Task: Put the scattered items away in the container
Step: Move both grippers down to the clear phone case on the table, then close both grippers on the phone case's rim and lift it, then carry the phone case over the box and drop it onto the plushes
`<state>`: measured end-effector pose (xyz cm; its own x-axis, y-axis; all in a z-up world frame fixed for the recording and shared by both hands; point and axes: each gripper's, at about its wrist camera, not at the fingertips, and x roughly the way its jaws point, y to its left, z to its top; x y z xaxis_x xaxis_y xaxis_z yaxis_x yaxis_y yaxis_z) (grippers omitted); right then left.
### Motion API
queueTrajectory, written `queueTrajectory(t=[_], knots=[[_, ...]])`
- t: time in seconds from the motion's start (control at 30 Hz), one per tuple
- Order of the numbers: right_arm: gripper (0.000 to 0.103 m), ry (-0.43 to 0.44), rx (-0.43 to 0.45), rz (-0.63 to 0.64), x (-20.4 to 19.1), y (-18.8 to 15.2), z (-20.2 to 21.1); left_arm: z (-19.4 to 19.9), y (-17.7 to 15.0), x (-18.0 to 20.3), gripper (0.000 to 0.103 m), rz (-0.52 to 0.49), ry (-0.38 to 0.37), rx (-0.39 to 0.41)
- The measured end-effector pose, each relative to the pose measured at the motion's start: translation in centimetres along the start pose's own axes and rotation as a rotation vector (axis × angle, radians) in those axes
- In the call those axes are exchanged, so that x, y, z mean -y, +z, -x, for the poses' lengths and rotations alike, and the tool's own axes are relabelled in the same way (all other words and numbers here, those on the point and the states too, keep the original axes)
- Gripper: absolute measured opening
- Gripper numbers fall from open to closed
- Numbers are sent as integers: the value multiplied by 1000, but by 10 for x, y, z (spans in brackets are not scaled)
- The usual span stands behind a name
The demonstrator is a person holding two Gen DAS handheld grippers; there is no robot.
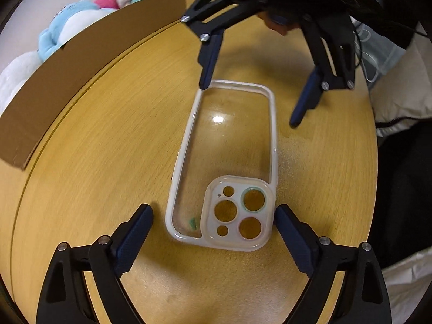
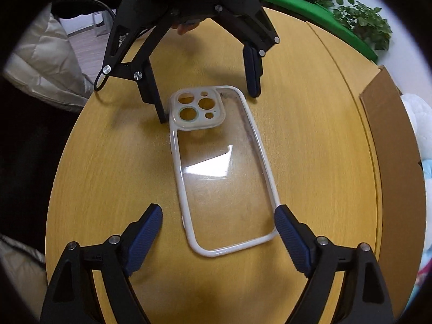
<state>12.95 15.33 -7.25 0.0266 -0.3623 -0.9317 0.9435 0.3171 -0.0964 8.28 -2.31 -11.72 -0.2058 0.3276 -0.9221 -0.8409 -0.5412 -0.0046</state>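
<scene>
A clear phone case (image 1: pixel 225 167) with a white rim lies flat on the round wooden table (image 1: pixel 108 175), camera cutouts up. The left gripper (image 1: pixel 213 221) points down over the cutout end, its jaws spread wide, 1 blue pad (image 1: pixel 293 240) touching the rim there and the other clear of it. The right gripper (image 2: pixel 218 224) straddles the opposite end, jaws also apart; 1 pad (image 2: pixel 290 239) sits against the rim's corner, the other off it. Neither squeezes the case. A cardboard box (image 1: pixel 81 75) stands at the table's edge with plush toys (image 1: pixel 67 24) behind its wall.
</scene>
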Motion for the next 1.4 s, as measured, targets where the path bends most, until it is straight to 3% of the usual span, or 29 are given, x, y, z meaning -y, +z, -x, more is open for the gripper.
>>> queueTrajectory(t=[0.07,0.2,0.33,0.47,0.67,0.8,1.07,1.13,1.17,1.4], knots=[[84,10,9,6,4,-1,3,1,2,-3,88,-22,-9,5],[84,-52,17,-3,12,-4,5,1,9,-8,84,-67,-26,-6],[83,-18,4,26,18,-4,2,-1,16,-13,83,-105,-42,-7],[82,62,19,-29,28,-16,1,-1,23,-18,82,-134,-55,-9],[79,54,33,-52,28,-25,12,1,43,-26,81,-209,-48,-27],[79,3,56,-83,39,-31,34,19,72,-46,81,-269,-28,-16],[79,-143,94,-128,75,-47,102,68,159,-115,81,-446,60,-15],[79,-179,96,-136,93,-49,119,82,143,-112,81,-474,79,-8],[79,-197,97,-138,103,-51,129,88,147,-107,81,-493,91,-5],[78,-286,63,-106,189,-37,154,95,191,-173,81,-557,129,7]])
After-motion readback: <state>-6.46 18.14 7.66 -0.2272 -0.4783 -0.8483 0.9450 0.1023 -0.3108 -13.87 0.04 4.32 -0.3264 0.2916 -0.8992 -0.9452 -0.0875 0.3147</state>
